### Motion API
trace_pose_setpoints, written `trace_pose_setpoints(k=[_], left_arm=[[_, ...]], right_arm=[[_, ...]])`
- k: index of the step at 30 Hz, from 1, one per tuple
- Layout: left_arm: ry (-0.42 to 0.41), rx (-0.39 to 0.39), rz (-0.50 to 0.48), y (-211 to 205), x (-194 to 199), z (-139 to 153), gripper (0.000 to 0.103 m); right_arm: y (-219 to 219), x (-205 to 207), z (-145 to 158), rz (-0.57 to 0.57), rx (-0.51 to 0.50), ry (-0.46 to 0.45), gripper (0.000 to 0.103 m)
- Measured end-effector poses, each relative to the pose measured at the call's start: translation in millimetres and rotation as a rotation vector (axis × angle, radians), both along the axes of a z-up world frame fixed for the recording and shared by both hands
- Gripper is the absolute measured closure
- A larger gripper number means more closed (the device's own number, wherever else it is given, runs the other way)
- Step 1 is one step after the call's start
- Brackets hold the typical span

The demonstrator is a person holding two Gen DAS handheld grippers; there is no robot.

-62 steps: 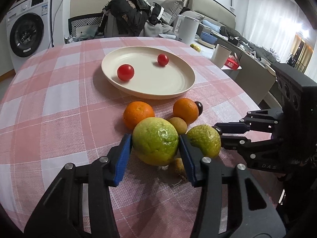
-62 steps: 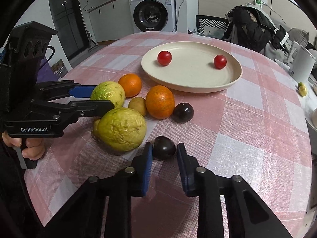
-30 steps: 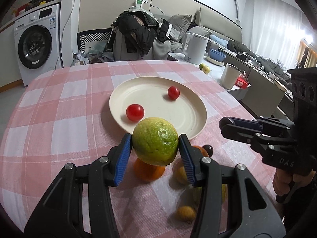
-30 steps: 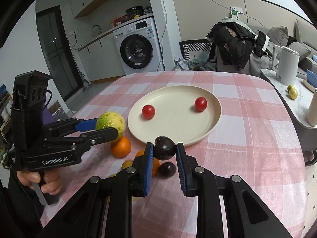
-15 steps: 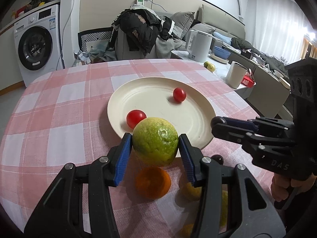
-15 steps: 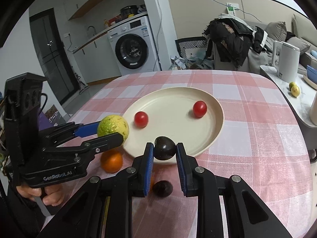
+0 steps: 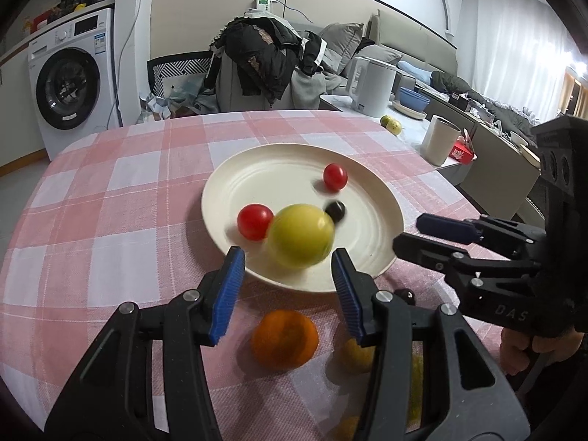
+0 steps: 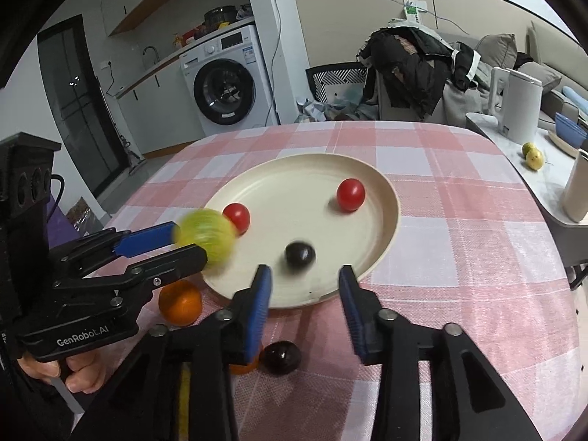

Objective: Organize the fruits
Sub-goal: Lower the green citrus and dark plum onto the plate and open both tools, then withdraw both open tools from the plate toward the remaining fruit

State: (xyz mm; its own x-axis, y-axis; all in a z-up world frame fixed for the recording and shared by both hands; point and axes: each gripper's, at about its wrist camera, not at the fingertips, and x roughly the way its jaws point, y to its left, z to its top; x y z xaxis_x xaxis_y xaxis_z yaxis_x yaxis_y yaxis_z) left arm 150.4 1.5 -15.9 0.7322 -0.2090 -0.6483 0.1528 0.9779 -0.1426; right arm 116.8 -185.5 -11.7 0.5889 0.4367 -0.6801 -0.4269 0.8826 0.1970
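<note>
L gripper [image 7: 286, 272]: jaws wide apart, holding nothing. I see the blue pads [image 7: 228, 294] clear of the fruit.
Green fruit [image 7: 300, 234]: blurry, so I think it's dropping or rolling. It's over the near part of the plate [image 7: 290, 169], just beside 1 red tomato [image 7: 255, 221]. Can't tell if it's touching the plate yet.
R gripper [image 8: 305, 286]: jaws wide apart too, nothing in them.
Dark plum [image 8: 300, 254]: blurry, on or just over the plate's near side, in front of my R pads.
2nd tomato [image 8: 351, 194]: sits on the far side of the plate.
Still on the cloth: 1 orange [image 7: 284, 339], 1 dark plum [image 8: 280, 356], plus a few yellow bits low down, too hidden to name.
How to do it well: I'd keep both grippers up and not move till the 2 fruits stop rolling. Don't bump the rim.
Watch out: round fruit may roll off the plate edge or knock the tomatoes.
Next, I think: go for the orange w/ L, the plum w/ R.
</note>
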Motion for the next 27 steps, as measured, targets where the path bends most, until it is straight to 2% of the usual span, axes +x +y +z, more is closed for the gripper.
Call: trace_pose_setpoints(k=[1, 3, 4, 6, 8, 13, 16, 27], left_arm=[[-0.001, 0.002, 0.002, 1, -1, 1, 0.052], [-0.008, 0.013, 0.011, 2, -5, 3, 0.038], [-0.014, 0.021, 0.017, 3, -9, 4, 0.036], [-0.029, 0.041, 0.024, 3, -17, 6, 0.029], [-0.039, 0.051, 0.025, 5, -24, 8, 0.022], [-0.03, 0.064, 0.041, 12, -41, 8, 0.016], [-0.031, 0.065, 0.057, 18, -48, 6, 0.002], [-0.002, 0.062, 0.073, 27, -47, -6, 0.001]], right_arm=[[-1, -2, 1, -0.006, -0.006, -0.008, 0.056], [-2, -5, 2, -0.011, -0.032, -0.023, 0.053], [-2, -5, 3, -0.011, -0.037, -0.026, 0.05], [-3, -8, 3, -0.015, -0.039, -0.024, 0.04], [-5, -11, 3, -0.019, -0.041, -0.018, 0.018], [-5, -20, 3, -0.033, -0.089, -0.031, 0.002], [-6, -21, 4, -0.025, -0.088, -0.021, 0.001], [-5, -24, 3, 0.0, -0.141, -0.014, 0.001]])
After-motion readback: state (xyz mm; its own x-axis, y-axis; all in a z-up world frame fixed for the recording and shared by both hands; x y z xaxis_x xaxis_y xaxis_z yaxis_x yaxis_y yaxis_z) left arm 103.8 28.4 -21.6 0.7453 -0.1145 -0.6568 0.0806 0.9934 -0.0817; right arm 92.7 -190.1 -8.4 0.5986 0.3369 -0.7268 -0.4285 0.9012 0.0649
